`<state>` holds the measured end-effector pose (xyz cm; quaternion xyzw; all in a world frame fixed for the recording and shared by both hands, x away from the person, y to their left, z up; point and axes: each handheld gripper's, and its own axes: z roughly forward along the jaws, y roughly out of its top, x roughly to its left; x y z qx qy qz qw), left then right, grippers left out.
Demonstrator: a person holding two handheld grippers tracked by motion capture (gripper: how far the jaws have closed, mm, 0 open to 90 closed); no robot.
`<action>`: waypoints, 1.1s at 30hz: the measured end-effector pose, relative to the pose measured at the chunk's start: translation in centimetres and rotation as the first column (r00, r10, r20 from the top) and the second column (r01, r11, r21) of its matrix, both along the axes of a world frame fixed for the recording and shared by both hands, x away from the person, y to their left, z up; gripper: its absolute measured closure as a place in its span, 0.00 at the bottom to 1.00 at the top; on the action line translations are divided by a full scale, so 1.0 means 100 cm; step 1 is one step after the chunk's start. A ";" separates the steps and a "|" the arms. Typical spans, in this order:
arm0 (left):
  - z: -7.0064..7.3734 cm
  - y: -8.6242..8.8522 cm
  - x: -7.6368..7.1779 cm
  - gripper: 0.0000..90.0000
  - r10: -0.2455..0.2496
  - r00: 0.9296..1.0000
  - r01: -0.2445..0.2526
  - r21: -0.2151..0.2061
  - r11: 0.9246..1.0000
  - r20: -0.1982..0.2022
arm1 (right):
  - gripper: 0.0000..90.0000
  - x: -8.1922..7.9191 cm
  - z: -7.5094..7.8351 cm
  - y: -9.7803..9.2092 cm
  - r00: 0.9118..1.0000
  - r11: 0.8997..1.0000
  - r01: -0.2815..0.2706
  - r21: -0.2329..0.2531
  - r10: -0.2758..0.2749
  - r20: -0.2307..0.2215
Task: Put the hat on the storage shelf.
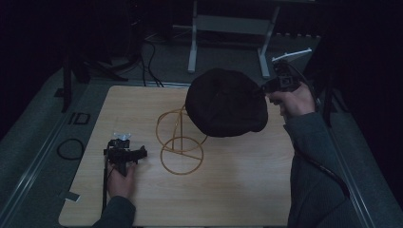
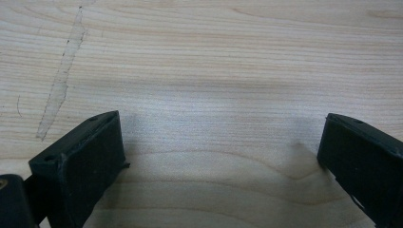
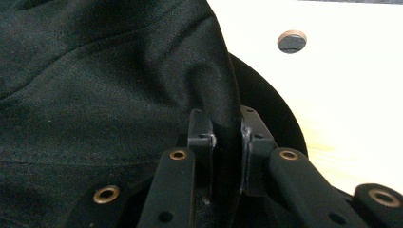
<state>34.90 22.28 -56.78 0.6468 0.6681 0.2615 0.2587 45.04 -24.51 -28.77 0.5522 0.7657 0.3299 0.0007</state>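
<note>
Table [image 1: 228, 190]: a light wooden top, dim in the high view. All the work happens on its far half.
Black hat [image 1: 225, 102]: a soft, round cloth hat, held up in the air over the far right part of the table. It hangs just above and to the right of the stand and hides the stand's top, so I cannot tell if it touches the wire.
Wire hat stand [image 1: 180, 142]: a thin gold frame with a ring base on the table and an upright loop. It stands near the middle of the table, between the two grippers.
Step in hand: I judge that the hat is being carried to the stand, or is over it, and is not yet sitting on it.
Next move: the hat should be centred over the upright loop and lowered so that the crown settles on it. The light stand may tip if the cloth drags sideways.
Right gripper [image 3: 227, 142]: its jaws are closed on a fold of the hat's edge, and the cloth is pinched flat between them.
Right hand [image 1: 292, 99]: raised at the far right of the table, with the forearm in a grey sleeve stretched forward.
Left gripper [image 2: 221, 156]: its jaws stand wide apart with nothing between them, just over bare wood.
Left hand [image 1: 119, 183]: low at the near left, apart from the stand.
</note>
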 end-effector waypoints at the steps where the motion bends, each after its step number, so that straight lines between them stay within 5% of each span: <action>1: 0.000 0.000 0.000 0.01 0.000 1.000 0.000 0.000 1.000 0.000 | 0.87 0.000 0.000 0.001 1.000 1.000 -0.003 0.000 0.003 0.001; 33: 0.000 0.000 0.000 0.01 0.000 1.000 0.000 -0.001 1.000 0.000 | 0.87 0.002 0.007 0.046 0.997 0.997 -0.074 0.002 0.074 0.001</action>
